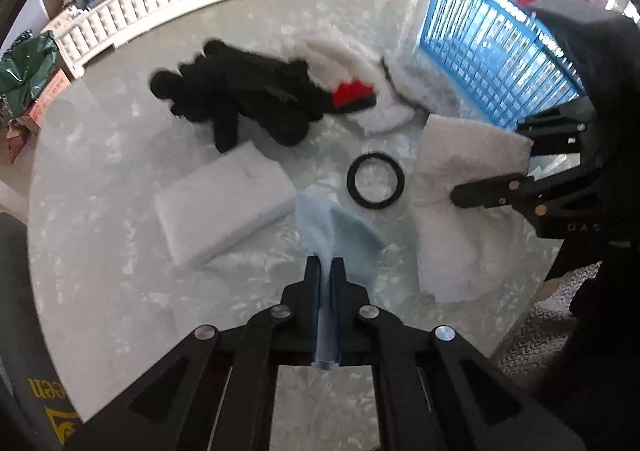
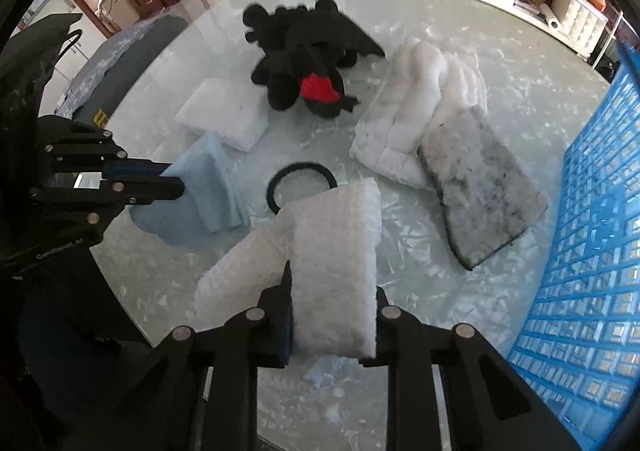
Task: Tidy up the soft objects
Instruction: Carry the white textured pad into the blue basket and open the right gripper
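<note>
Our left gripper (image 1: 326, 271) pinches the pale blue cloth (image 1: 340, 229); our right gripper (image 2: 332, 291) clamps white bubble wrap (image 2: 334, 263). A black ring (image 2: 302, 187) lies between, black plush toy (image 2: 308, 63) beyond, blue basket (image 2: 592, 251) right.

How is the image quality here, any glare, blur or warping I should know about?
Left wrist view: fisheye bends the round table; the black plush toy is smeared; the window behind the blue basket is washed out. Right wrist view: sharper, with sheen on the tabletop.
</note>
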`<state>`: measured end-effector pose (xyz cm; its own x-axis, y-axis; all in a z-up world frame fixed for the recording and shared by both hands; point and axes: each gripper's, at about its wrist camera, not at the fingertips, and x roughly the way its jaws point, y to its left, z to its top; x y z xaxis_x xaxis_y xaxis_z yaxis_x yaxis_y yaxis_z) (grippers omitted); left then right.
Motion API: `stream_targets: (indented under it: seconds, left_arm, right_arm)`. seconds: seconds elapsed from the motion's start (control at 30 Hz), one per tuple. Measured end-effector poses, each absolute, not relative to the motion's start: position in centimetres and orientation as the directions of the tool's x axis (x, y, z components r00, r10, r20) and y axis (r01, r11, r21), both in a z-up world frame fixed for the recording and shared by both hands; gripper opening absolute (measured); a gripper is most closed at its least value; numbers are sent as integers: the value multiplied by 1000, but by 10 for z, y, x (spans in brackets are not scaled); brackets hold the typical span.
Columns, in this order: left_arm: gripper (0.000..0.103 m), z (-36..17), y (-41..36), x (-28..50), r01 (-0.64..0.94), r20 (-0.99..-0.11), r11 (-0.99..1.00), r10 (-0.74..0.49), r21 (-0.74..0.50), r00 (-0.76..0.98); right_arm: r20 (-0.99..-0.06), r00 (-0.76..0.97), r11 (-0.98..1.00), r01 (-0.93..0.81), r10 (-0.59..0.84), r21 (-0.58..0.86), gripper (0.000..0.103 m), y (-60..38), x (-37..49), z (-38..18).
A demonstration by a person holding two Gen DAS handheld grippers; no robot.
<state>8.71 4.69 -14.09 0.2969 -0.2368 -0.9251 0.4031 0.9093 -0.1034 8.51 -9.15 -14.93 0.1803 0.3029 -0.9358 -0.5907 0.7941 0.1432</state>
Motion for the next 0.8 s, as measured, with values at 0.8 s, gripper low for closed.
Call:
stream_targets:
  seconds: [0.8]
  left_arm:
    - [4, -28, 9, 73, 440, -827, 896, -296, -66, 478]
  right_arm:
    - [-835, 451, 843, -537, 314, 27, 20, -174, 59, 11]
